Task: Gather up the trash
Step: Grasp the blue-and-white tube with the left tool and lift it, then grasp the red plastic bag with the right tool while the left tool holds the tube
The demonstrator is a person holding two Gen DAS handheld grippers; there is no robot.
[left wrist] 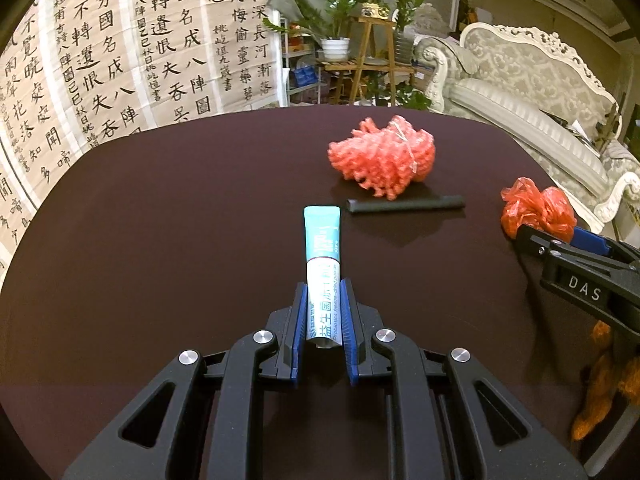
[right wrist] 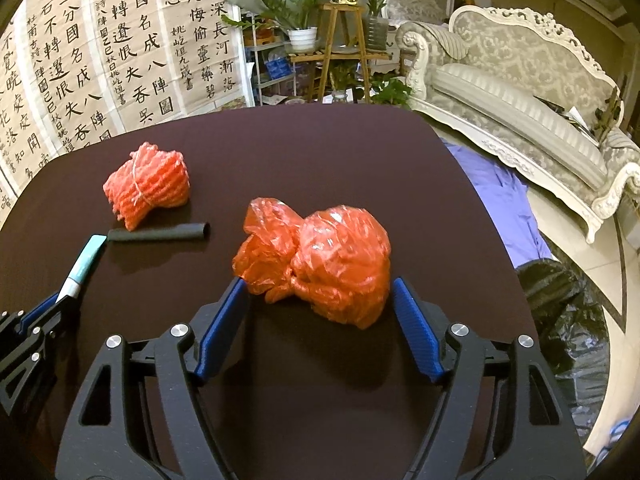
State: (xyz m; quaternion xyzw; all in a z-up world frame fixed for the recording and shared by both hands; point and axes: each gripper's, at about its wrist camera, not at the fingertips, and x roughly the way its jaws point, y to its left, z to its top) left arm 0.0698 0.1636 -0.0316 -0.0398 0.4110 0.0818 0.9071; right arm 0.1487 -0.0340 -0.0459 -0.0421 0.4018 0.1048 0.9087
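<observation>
Already the left gripper pinches the sachet by its near end; the right gripper gapes around the plastic bag, which may squirt forward on closing.

Bench: dark maroon-brown, plain.
Sachet: teal upper half, white lower half with teal lettering.
Foam net: coral red, ribbed mesh.
Plastic bag: translucent orange-red, crinkled.
Tube: matt black.
Fingers: blue ridged pads on black frames.
Sofa: cream, grey damask pattern.
Wall scrolls: beige, black calligraphy.
</observation>
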